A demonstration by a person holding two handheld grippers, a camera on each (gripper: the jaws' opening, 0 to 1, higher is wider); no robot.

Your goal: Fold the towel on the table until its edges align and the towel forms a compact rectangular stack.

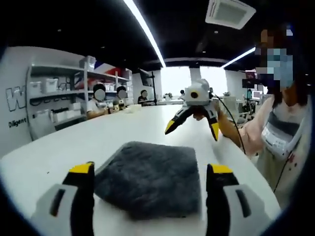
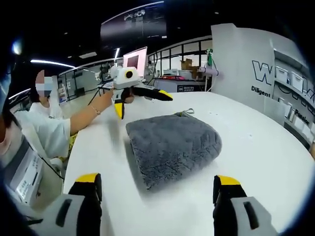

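A dark grey towel [image 1: 152, 177] lies folded into a thick, roughly rectangular pad on the white table [image 1: 74, 142]. My left gripper [image 1: 150, 169] is open just in front of it, one yellow-tipped jaw at each near corner and nothing between them. Beyond the towel's far side my right gripper [image 1: 192, 132] hovers above the table, held by a hand, jaws spread and empty. In the right gripper view the same towel [image 2: 172, 142] has a small loop at its far edge. There the right gripper [image 2: 158, 179] is open short of it, and the left gripper [image 2: 142, 103] hangs open past it.
The table [image 2: 256, 132] is long, with rounded edges. Shelves with white bins [image 1: 54, 98] stand to the left, and people [image 1: 106, 101] sit at its far end. A person [image 2: 44, 118] stands close at the table's side. A monitor [image 2: 135, 59] sits far back.
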